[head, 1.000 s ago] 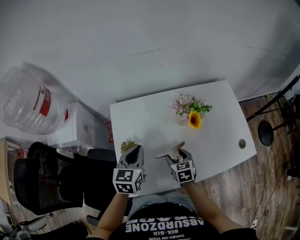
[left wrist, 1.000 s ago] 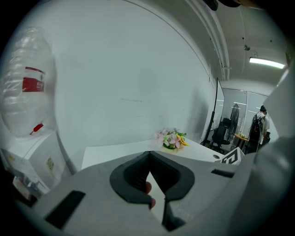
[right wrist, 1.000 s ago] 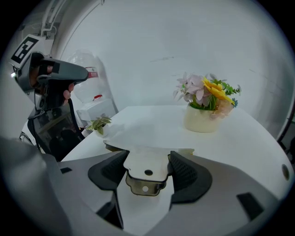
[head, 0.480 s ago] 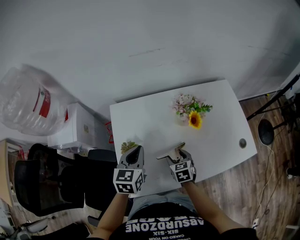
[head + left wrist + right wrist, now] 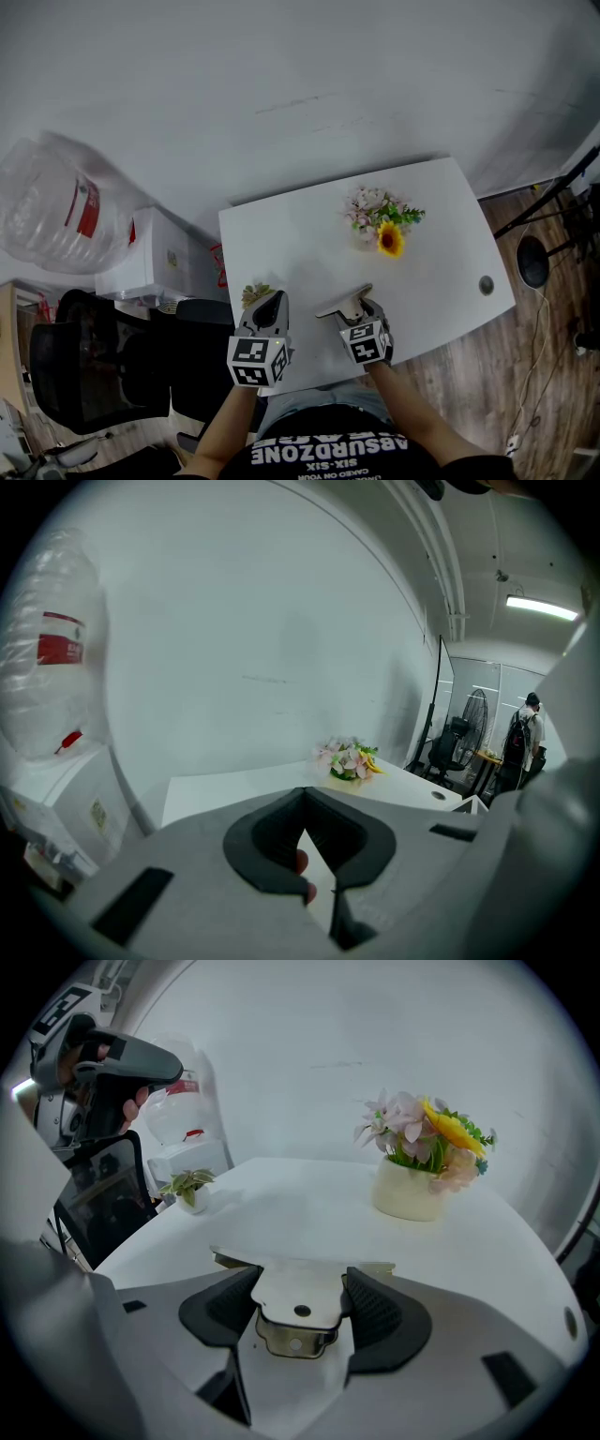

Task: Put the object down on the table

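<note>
**Near field.** The shirt at the bottom of the head view carries print that reads "ABSURDZONE" and "SIX-SIX". Each marker cube bears black-and-white square codes and no legible text.

**Left tongs**: jaws clenched tip to tip with nothing between them. They sit at the near edge of the counter, beside a small potted plant.

**Right tongs**: grasping the metal bracket by its narrow tab, which has two holes. The pads bear on the tab's two side edges. The wider strip projects forward, roughly level, over the near part of the counter. Whether it touches the surface cannot be determined.

**Handling (assessment).**
- The bracket appears to be thin sheet metal: stiff, light and not fragile.
- The smooth finish is likely slippery, so an edge grip may let it pivot.
- The tab is the correct place to hold it; the wide end stays free to land flat.
- Lower it before releasing, as a drop would probably make it skid.

**Far field.** A flower pot stands mid-counter, well apart from the bracket. Beyond the counter, the water bottle has a red label; its writing is too small to read.
</note>
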`<state>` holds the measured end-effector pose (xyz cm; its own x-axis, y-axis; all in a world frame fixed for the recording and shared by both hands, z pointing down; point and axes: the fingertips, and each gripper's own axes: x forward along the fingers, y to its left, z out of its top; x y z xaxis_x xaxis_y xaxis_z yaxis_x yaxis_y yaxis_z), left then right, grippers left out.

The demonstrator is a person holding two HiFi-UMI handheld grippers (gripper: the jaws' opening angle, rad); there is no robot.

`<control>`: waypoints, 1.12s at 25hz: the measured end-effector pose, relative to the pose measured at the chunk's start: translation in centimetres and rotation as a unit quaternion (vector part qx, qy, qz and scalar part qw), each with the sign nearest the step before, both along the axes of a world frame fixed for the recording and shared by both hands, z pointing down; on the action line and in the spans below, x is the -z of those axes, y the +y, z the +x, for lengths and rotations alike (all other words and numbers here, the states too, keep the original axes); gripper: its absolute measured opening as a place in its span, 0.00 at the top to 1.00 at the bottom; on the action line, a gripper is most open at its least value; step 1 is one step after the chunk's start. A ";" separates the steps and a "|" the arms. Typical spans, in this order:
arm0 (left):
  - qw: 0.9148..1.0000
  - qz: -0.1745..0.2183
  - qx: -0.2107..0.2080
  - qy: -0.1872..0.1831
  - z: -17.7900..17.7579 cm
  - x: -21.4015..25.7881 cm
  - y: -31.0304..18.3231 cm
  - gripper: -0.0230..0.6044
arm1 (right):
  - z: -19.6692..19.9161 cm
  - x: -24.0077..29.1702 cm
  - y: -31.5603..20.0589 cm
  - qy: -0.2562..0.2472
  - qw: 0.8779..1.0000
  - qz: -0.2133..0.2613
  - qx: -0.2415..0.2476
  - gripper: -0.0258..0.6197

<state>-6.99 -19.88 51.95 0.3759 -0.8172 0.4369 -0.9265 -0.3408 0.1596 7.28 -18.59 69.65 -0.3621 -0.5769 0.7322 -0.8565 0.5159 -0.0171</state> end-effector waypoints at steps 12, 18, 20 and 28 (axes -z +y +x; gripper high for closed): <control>1.000 -0.002 0.000 -0.002 0.4 -0.3 -0.4 0.96 | 0.3 -0.8 -0.4 0.019 1.000 0.003 0.010 0.51; 1.000 -0.006 -0.005 -0.004 0.8 -0.3 -0.7 0.96 | 0.3 -0.9 -0.2 0.032 0.999 0.006 0.024 0.51; 1.000 -0.006 -0.008 -0.005 1.0 -0.3 -0.8 0.96 | 0.3 -1.1 -0.3 0.037 0.999 0.008 0.028 0.51; 1.000 -0.009 -0.020 -0.007 1.6 -0.8 -0.3 0.96 | 0.2 -1.5 -0.1 0.050 0.998 0.019 0.036 0.51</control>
<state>-5.40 -20.18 52.73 0.4014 -0.7935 0.4574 -0.9146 -0.3739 0.1539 7.45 -18.65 71.13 -0.3302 -0.5795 0.7451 -0.8134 0.5752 0.0868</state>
